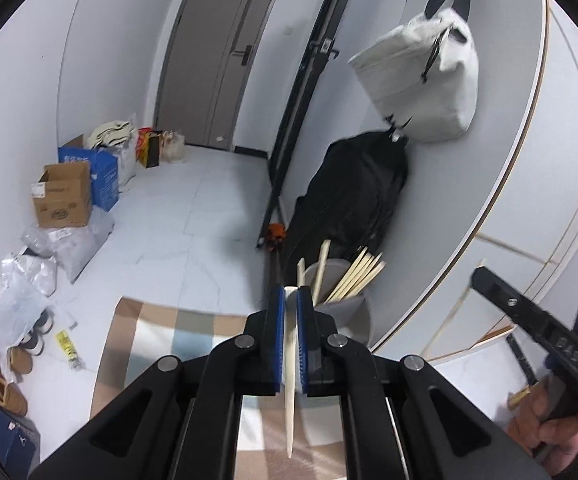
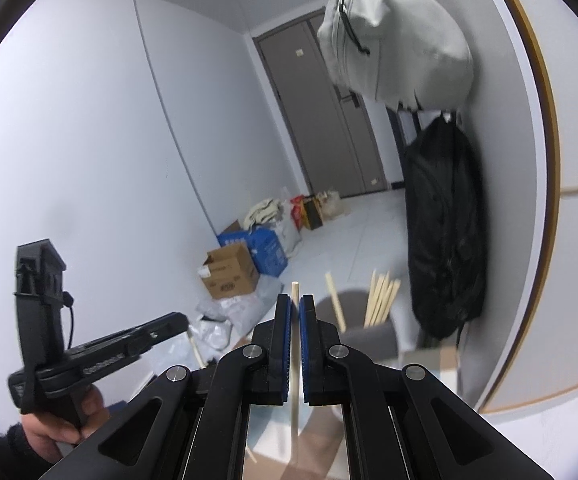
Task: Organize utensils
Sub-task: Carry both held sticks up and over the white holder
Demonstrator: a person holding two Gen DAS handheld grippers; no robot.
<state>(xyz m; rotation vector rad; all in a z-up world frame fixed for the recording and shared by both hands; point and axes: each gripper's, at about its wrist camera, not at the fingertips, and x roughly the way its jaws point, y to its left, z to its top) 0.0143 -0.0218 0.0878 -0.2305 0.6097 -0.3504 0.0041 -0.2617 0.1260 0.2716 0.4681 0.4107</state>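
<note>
1. Pale wood: several chopsticks [image 1: 355, 280] already stand in the white holder cup [image 1: 349, 312], leaning right.
2. Left hand-held gripper [image 1: 291, 312] clamps a cream chopstick [image 1: 290, 392], long axis along the fingers, tapered tip toward the camera.
3. Right hand-held gripper [image 2: 294, 320] pinches a thin wooden chopstick [image 2: 294, 392], upright, blunt end up.
4. Judged left: both held sticks to go in; another stick [image 2: 195, 346] seems to lie below.

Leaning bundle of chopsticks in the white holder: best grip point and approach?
Judgement: grip the chopstick bundle on its free upper ends, above the white holder rim, coming from above with the fingers either side of the fan. The ends lean right toward the wall, so tilt to match. Both grippers are occupied: left gripper and right gripper each clamp a stick.
</note>
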